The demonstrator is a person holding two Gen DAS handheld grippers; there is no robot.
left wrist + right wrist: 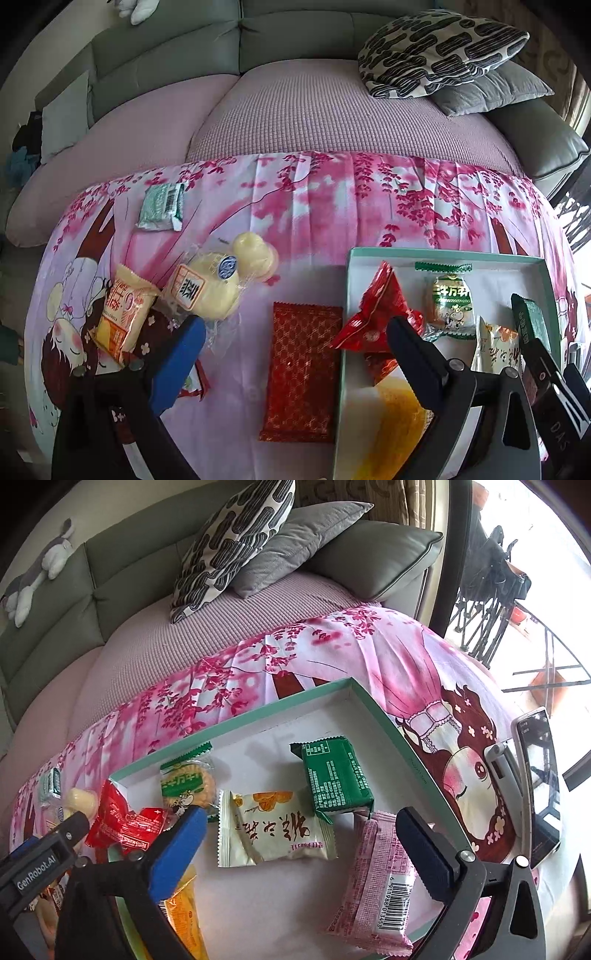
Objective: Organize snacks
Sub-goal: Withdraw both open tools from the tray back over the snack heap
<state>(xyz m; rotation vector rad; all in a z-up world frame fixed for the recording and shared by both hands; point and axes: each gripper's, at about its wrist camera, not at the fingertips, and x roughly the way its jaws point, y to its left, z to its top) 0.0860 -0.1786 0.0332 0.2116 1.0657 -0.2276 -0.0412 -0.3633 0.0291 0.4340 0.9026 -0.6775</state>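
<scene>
Box [373, 705]: several snacks are already held, among them green packet [334, 775], cream packet [273, 827] and pink packet [376, 882]. Outside it, red wafer pack [303, 373] and yellow bun [207, 288] are left on cloth [314, 206]. Left gripper [295, 358] and right gripper [299, 853] are spread wide, nothing gripped.

Wafer pack [301, 371] left of box [447, 254]; phone [539, 786] right.

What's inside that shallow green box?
The green box holds a green packet, a cream pastry packet, a round cracker, red wrappers and a pink packet. The grippers cover its near corner.
</scene>
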